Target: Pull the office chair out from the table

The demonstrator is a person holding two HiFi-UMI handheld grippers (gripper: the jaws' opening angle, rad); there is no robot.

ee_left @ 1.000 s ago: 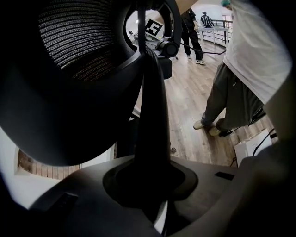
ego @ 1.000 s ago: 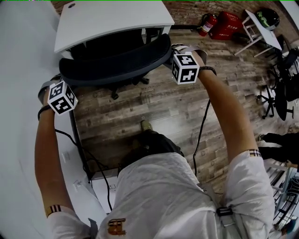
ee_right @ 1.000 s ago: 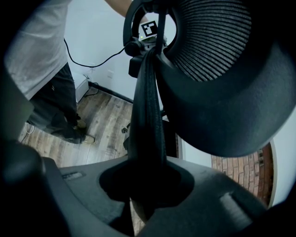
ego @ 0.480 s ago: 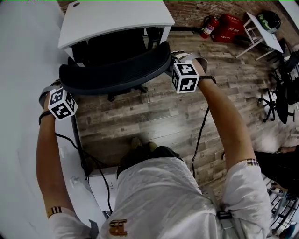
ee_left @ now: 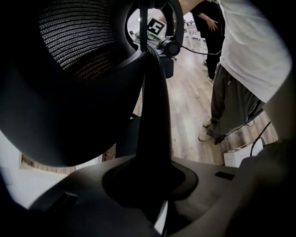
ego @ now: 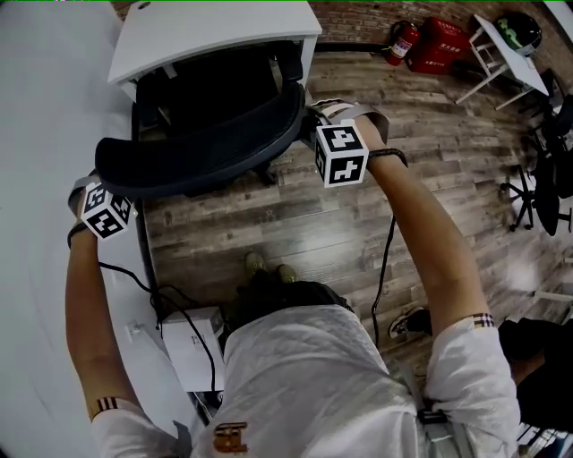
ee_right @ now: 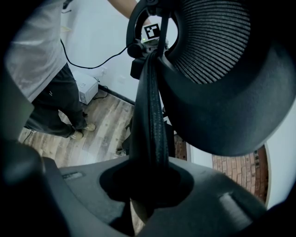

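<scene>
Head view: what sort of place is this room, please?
Probably an office or a shared workroom. A white table has a black office chair before it, another wheeled chair stands at the right edge, and a red fire extinguisher stands by the brick wall.

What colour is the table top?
White; the table shows best in the head view.

1. No word or number is showing clearly enough to be read.
2. The marker cube at the left (ego: 106, 211) and the one at the right (ego: 341, 154) are showing only black-and-white square patterns.
3. The shirt (ego: 313, 376) is carrying a gold emblem (ego: 224, 436), which is too blurred to read.
4. The red case (ego: 436, 46) is bearing print that is too small to read.
</scene>
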